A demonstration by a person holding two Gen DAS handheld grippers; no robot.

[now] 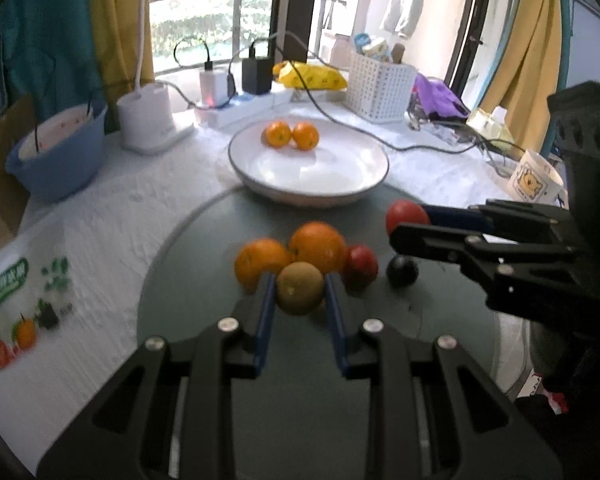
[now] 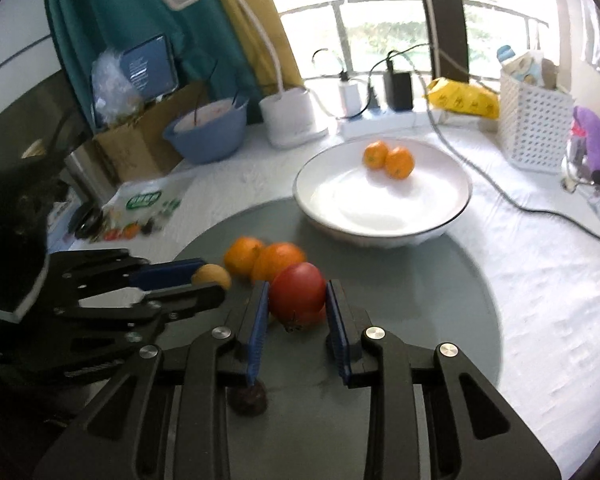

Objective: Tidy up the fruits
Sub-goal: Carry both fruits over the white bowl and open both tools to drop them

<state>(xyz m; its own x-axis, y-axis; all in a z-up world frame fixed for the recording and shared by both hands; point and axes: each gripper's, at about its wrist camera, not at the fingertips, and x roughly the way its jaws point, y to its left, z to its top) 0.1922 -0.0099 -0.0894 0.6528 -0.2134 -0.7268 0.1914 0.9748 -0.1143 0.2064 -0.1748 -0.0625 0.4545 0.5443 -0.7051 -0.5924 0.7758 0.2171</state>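
Note:
My left gripper [image 1: 300, 292] is shut on a brown kiwi [image 1: 299, 288] just above the grey round mat [image 1: 220, 280]. Behind it lie two oranges [image 1: 318, 246], a red tomato [image 1: 360, 266] and a dark round fruit [image 1: 402, 272]. My right gripper [image 2: 296, 300] is shut on a red tomato [image 2: 298, 292], held over another tomato; it also shows in the left wrist view [image 1: 406, 220]. The left gripper shows at the left of the right wrist view, holding the kiwi [image 2: 212, 276]. A white bowl [image 1: 360, 184] [image 2: 440, 216] beyond the mat holds two small tangerines [image 1: 291, 135] [image 2: 388, 159].
A blue basin [image 1: 60, 160], a white lamp base [image 1: 146, 120], a power strip with chargers [image 1: 236, 108], a white perforated basket [image 1: 380, 84], a bear mug [image 1: 534, 178] and cables ring the table's far side. A printed fruit bag [image 1: 16, 320] lies at the left.

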